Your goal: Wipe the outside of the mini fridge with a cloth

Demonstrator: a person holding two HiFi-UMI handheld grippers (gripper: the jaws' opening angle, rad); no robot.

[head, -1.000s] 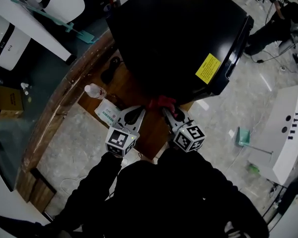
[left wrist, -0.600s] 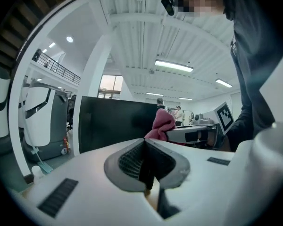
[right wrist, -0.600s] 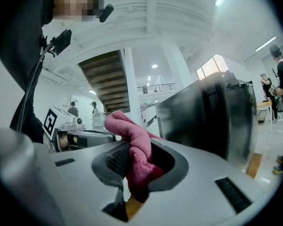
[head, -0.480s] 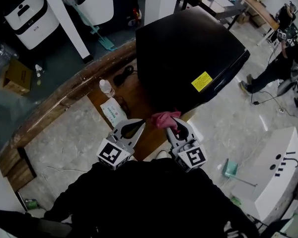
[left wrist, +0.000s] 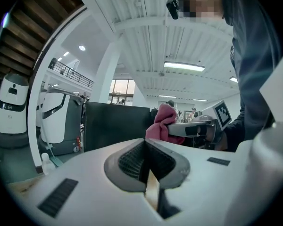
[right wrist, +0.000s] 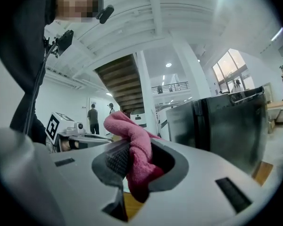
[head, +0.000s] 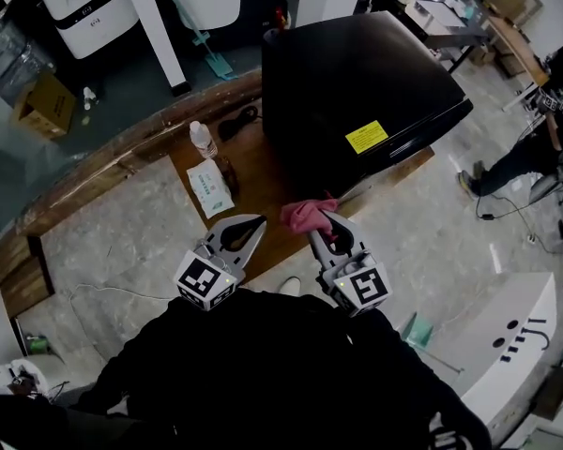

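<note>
The black mini fridge [head: 357, 92] stands on a low wooden platform [head: 253, 181], a yellow label [head: 366, 137] on its near face. It also shows as a dark box [left wrist: 115, 126] in the left gripper view and as the fridge [right wrist: 226, 126] at the right of the right gripper view. My right gripper [head: 324, 223] is shut on a pink cloth [head: 305, 216], held a short way in front of the fridge; the cloth [right wrist: 134, 154] bunches between the jaws. My left gripper [head: 249, 225] is shut with nothing in it, beside the right one.
On the platform lie a water bottle [head: 202, 139], a white packet [head: 209, 187] and a black cable [head: 236, 120]. A curved wooden edge [head: 103, 181] borders it. White robot-like machines [head: 80, 3] stand behind. A person [head: 544, 148] stands at right, and a white unit [head: 507, 336] is near.
The head view has swung, and both grippers have drawn back from the fridge. The pink cloth was against the fridge's lower front edge and is now held clear of it.
</note>
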